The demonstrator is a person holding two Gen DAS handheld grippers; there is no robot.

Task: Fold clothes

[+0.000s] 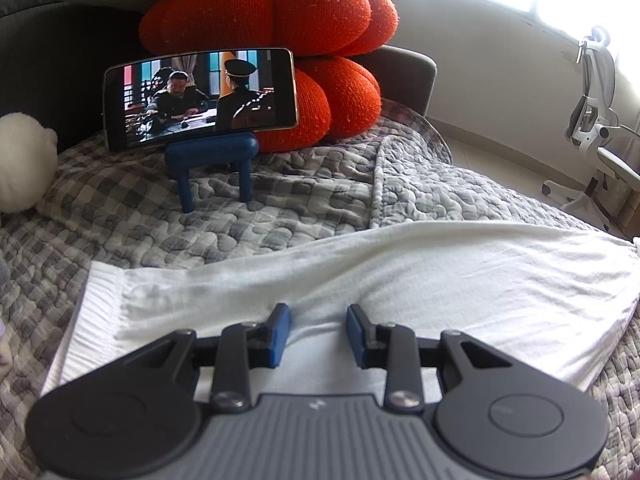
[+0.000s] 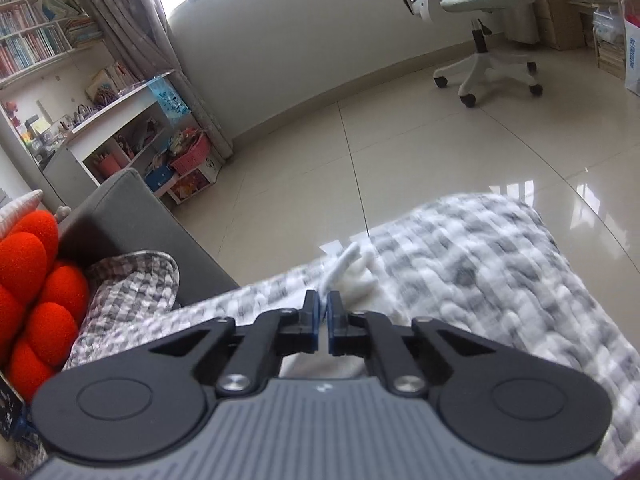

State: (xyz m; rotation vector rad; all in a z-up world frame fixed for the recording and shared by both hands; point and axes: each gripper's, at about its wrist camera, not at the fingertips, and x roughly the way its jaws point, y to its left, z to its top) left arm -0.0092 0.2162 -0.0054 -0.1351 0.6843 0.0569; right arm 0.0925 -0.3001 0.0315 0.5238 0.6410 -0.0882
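A white knit garment (image 1: 360, 280) is spread on the checked blanket (image 1: 240, 216), below the phone (image 1: 200, 98). It looks soft, light and limp, best pinched at a hem. Left gripper (image 1: 318, 320) jaws are parted above it; right gripper (image 2: 323, 308) jaws are clenched, seemingly on its edge.

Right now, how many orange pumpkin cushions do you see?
2: one orange cushion stacked upon the other orange cushion, behind the phone. More may be hidden.

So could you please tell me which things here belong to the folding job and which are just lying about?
Job: white garment, left gripper, right gripper.
Lying about: phone, orange cushion, office chair, plush toy.
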